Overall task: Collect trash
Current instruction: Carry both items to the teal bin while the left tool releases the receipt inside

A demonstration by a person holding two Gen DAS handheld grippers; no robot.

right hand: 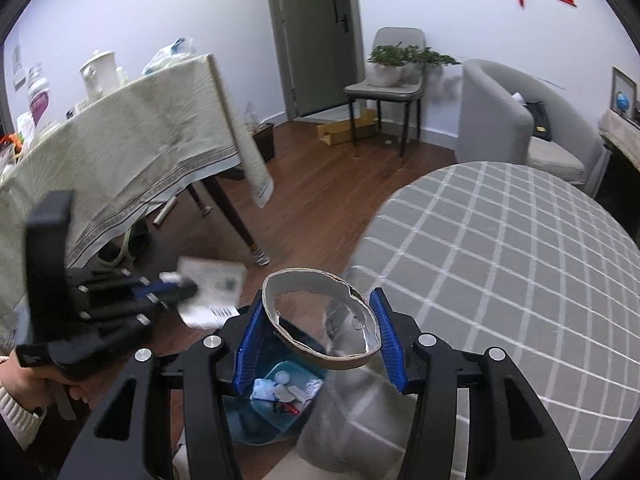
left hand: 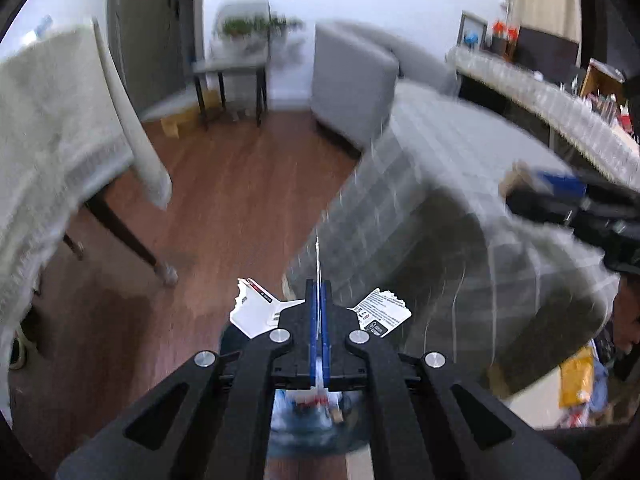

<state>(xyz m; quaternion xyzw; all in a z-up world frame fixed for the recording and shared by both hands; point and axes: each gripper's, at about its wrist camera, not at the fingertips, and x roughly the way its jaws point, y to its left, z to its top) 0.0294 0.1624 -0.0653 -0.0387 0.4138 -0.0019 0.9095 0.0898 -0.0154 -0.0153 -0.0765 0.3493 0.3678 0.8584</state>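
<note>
My left gripper (left hand: pixel 319 304) is shut on a flat white printed paper wrapper (left hand: pixel 256 312), seen edge-on between the blue pads, its torn ends sticking out both sides. It also shows in the right wrist view (right hand: pixel 212 288), held by the left gripper (right hand: pixel 176 290) above the floor. My right gripper (right hand: pixel 320 320) is shut on an empty cardboard tape ring (right hand: pixel 320 320) squeezed oval, with clear film hanging from it. A blue trash bin (right hand: pixel 280 400) with several bits of trash sits directly below the ring; it is blurred below the left fingers (left hand: pixel 312 412).
A round table with grey checked cloth (right hand: pixel 500 280) is to the right. A table with beige cloth (right hand: pixel 120 152) stands left, its dark leg (right hand: pixel 236 224) on the wood floor. A grey armchair (right hand: pixel 520 132) and a chair with plants (right hand: pixel 392 80) stand at the back.
</note>
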